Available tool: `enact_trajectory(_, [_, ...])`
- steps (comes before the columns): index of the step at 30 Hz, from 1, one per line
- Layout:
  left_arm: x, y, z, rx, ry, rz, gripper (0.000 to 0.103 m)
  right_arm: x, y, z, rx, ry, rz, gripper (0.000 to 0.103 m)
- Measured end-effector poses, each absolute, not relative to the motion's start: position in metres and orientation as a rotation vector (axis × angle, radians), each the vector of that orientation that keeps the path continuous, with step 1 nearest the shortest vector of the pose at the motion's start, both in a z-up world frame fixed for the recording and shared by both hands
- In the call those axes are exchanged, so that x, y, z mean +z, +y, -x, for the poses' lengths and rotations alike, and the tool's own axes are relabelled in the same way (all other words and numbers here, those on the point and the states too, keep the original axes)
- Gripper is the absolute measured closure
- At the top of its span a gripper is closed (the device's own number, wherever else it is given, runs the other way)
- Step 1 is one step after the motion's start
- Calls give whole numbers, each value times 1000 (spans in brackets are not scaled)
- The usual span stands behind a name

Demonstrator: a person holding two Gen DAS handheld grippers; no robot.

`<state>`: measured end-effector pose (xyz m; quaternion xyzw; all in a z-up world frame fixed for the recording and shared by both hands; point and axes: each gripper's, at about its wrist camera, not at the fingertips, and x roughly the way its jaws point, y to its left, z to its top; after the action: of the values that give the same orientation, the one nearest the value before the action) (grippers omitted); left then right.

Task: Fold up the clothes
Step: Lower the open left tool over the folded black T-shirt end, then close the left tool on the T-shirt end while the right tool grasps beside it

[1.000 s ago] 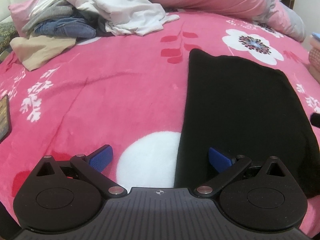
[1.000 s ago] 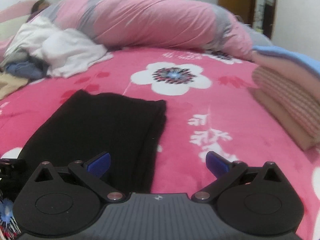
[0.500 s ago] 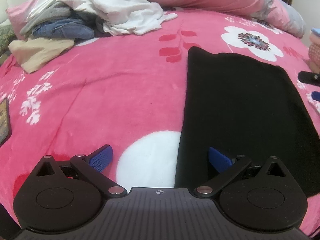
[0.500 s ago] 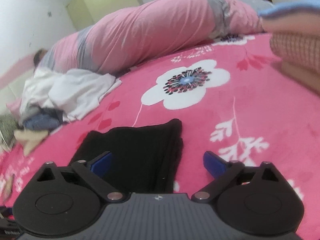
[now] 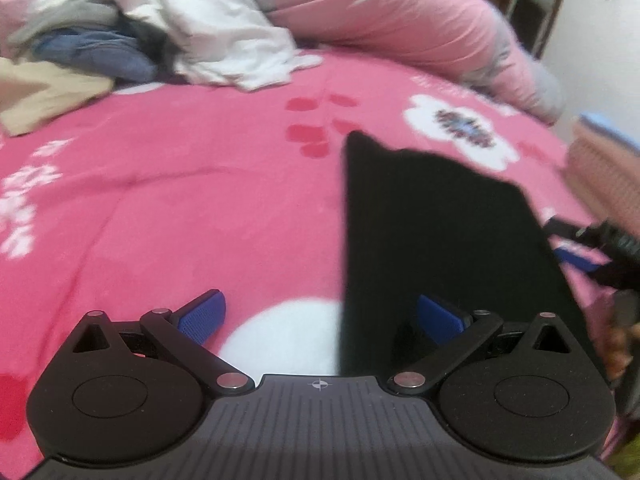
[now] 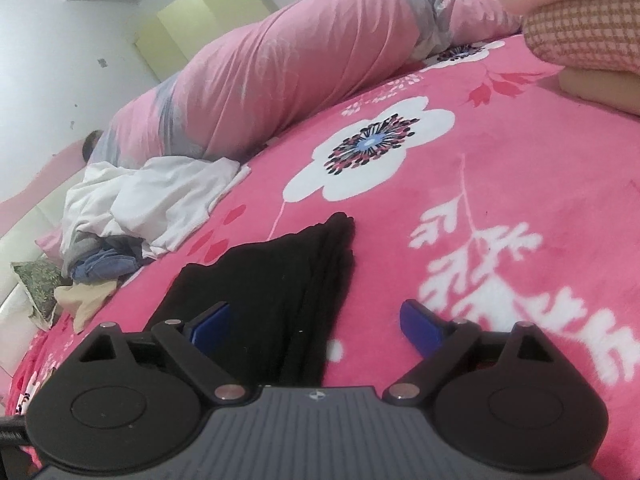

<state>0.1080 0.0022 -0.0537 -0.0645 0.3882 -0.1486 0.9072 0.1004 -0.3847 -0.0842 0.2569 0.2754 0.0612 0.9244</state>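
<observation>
A black garment [image 5: 436, 224] lies flat, folded into a long strip, on the pink flowered bedspread [image 5: 200, 200]. My left gripper [image 5: 320, 314] hovers open at the strip's near left edge, its right finger over the black cloth. My right gripper [image 6: 316, 322] is open over the strip's right folded edge [image 6: 320, 280], nothing between its fingers. In the left wrist view the right gripper [image 5: 592, 248] shows at the strip's right side.
A heap of unfolded clothes [image 5: 160, 40], white, grey, denim and beige, lies at the far left of the bed. A long pink rolled duvet [image 6: 300, 64] runs along the back. Folded items [image 6: 588, 40] are stacked at the right.
The right gripper has tilted and moved forward along the strip's right edge. The left gripper has shifted slightly, its view now blurred. Both stay open.
</observation>
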Motion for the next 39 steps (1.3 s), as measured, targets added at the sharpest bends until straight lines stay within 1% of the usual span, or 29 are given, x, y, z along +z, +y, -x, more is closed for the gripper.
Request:
enact_trajectory(5, [-59,-6,-133,-395,790,190,11,-87,-385,-97,137,540,-531,9])
enact_trajectory(6, [-62,-10,-138,-413,803,184,17,-87,-386,-96,141,534,-538,9])
enact_trajectory(8, [-67,-18,-147,-430,821,140,18,-89,-390,-94,153,516,-562,9])
enact_trajectory(11, [-68,-29,-152,-465,808,70,24,-91,-395,-89,180,478,-601,9])
enact_trajectory(13, [-67,-32,-154,-489,801,51,34,-93,-400,-85,205,444,-638,9])
enact_trajectory(16, [-69,-32,-159,-527,804,83,43,-93,-404,-82,245,410,-677,9])
enact_trajectory(19, [-74,-32,-169,-549,812,121,46,-90,-400,-86,276,427,-658,9])
enact_trajectory(29, [-81,-29,-210,-625,852,216,47,-80,-383,-129,295,634,-534,9])
enact_trajectory(33, [-84,-31,-227,-649,866,260,47,-82,-391,-162,334,686,-568,9])
enact_trajectory(39, [-89,-32,-247,-686,871,318,48,-88,-402,-204,382,711,-641,10])
